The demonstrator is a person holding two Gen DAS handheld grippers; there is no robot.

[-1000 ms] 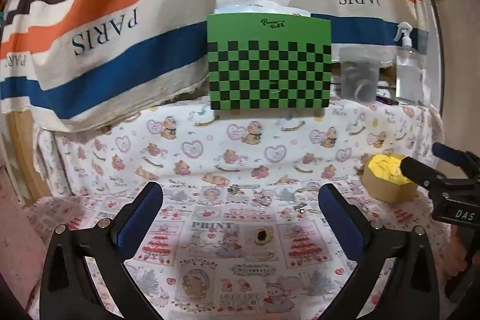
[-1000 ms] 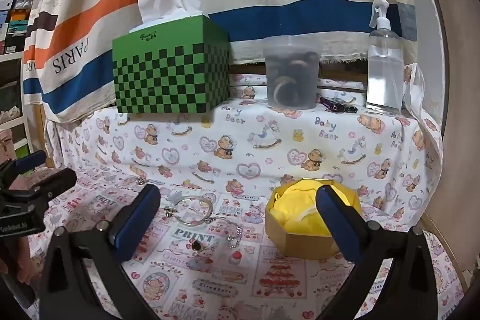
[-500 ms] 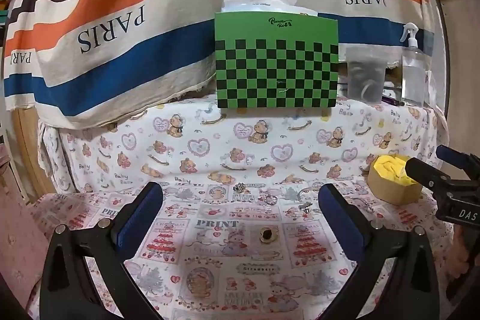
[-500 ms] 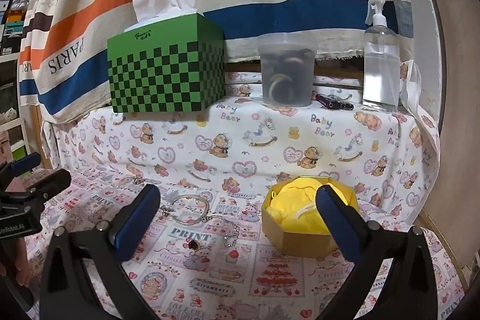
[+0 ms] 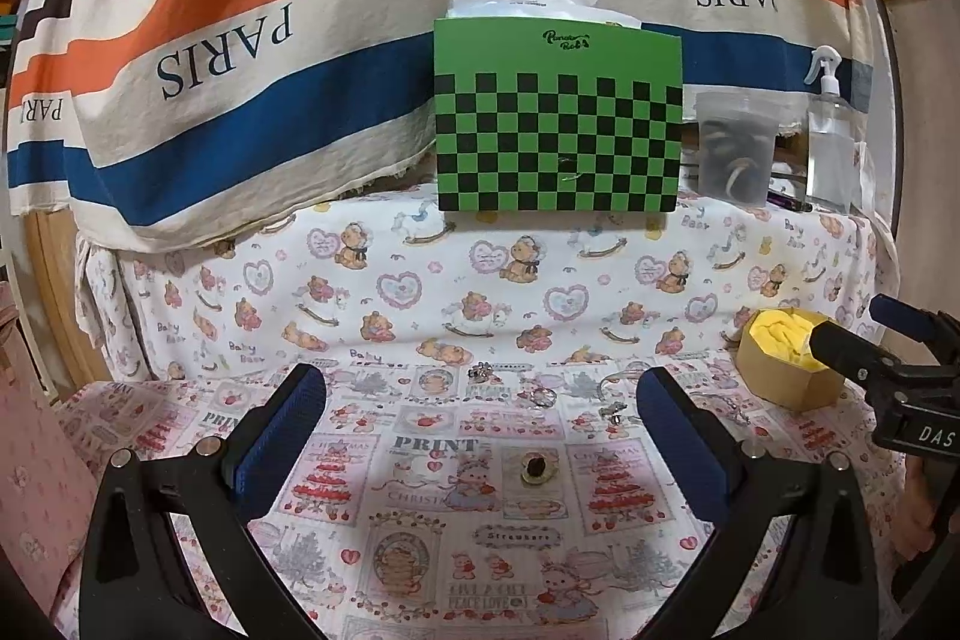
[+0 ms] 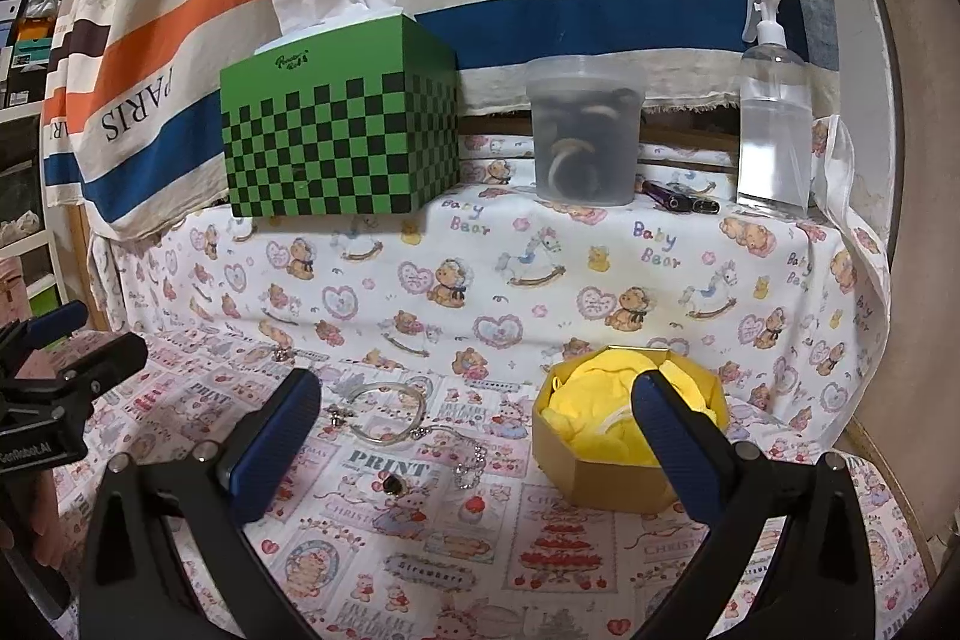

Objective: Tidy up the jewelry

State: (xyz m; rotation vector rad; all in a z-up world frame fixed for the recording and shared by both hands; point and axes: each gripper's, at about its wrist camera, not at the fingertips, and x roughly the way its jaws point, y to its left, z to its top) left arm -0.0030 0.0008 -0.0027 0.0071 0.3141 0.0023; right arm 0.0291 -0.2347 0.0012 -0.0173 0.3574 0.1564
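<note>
Small jewelry lies on the printed cloth: a dark round brooch (image 5: 536, 467) (image 6: 393, 485), a silver bangle (image 6: 387, 413), a chain bracelet (image 6: 471, 460), a small ring (image 5: 542, 396) and a hair clip (image 5: 489, 370). A gold octagonal box (image 6: 606, 472) with yellow lining (image 6: 606, 400) stands at the right; it also shows in the left wrist view (image 5: 786, 376). My left gripper (image 5: 480, 421) is open and empty above the cloth before the brooch. My right gripper (image 6: 474, 427) is open and empty, with the bangle and box between its fingers.
On the raised shelf behind stand a green checkered tissue box (image 5: 558, 124) (image 6: 342, 130), a cloudy plastic tub (image 6: 585, 136) and a clear spray bottle (image 6: 774, 100). A striped "PARIS" cloth (image 5: 240, 40) hangs behind. The shelf front drops to the printed cloth.
Both grippers have drawn back and risen slightly, so the shelf and jewelry sit lower and smaller in view. Both stay open; nothing on the cloth has moved.
</note>
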